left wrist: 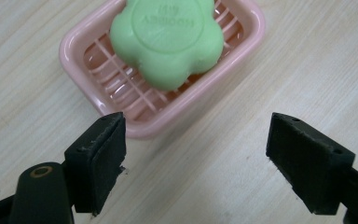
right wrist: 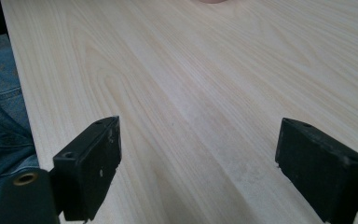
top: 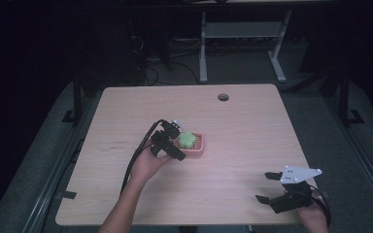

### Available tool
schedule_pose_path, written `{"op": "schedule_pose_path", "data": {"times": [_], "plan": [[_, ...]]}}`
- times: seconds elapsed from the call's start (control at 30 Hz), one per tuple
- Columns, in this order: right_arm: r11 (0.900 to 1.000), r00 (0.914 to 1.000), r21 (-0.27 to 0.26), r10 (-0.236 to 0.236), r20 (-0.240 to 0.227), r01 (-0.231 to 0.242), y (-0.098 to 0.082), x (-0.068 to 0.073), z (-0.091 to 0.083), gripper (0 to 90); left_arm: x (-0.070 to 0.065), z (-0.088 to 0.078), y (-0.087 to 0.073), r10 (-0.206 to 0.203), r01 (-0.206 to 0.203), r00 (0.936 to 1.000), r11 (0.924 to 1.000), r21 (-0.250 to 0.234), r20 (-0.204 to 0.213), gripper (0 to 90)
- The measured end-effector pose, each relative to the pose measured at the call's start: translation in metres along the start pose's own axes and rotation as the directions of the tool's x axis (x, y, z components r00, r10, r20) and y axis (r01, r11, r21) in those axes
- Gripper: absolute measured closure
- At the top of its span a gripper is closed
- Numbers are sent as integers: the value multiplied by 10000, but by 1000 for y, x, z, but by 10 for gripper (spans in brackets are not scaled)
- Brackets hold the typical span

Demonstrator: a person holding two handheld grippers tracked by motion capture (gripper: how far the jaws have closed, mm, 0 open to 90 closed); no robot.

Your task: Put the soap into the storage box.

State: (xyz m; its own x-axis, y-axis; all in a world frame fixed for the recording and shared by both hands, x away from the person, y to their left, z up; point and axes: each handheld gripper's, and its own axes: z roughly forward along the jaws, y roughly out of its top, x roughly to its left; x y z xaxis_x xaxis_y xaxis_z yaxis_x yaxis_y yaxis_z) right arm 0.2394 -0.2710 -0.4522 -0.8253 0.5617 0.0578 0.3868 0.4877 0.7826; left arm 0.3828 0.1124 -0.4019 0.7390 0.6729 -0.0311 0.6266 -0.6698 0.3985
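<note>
- The soap [left wrist: 167, 38] is a green, flower-shaped bar with raised letters on its top face; it lies in the dish [left wrist: 81, 39], a pink tray with a slatted floor.
- In the high view the dish [top: 201, 149] sits a little left of the table's middle, and the soap [top: 186, 140] fills its left part.
- The table [top: 252, 131] is pale wood, with a round cable hole [top: 223, 97] near its far edge, at about 12 o'clock from the dish.
- The left gripper [top: 171, 141] is held just at the dish's 9 o'clock side, in the person's left hand [top: 148, 162].
- In the left gripper view the left gripper [left wrist: 196, 154] has its jaws spread wide, with nothing between them but bare wood.
- There the dish lies at 11 o'clock from the gap; its near corner is just beside the left jaw's tip, and I cannot tell whether they touch.
- The soap lies clear of both jaws, farther up the frame at 12 o'clock.
- The right gripper [top: 267, 187] rests near the table's near right corner, at about 4 o'clock from the dish and well apart from it, with a grey plate [top: 298, 174] on top.
- In the right gripper view the right gripper [right wrist: 198, 161] is spread wide too, over bare table.
- A bit of blue denim [right wrist: 2, 107] shows past the table edge at 9 o'clock in that view.
</note>
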Motion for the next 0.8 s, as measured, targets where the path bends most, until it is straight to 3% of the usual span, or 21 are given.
{"op": "schedule_pose_path", "data": {"times": [0.8], "plan": [[9999,10000,120,-1,19,1,0,0,2,138,-11,-9,-32,281,-282,9996,9992,-277,-47,199]]}}
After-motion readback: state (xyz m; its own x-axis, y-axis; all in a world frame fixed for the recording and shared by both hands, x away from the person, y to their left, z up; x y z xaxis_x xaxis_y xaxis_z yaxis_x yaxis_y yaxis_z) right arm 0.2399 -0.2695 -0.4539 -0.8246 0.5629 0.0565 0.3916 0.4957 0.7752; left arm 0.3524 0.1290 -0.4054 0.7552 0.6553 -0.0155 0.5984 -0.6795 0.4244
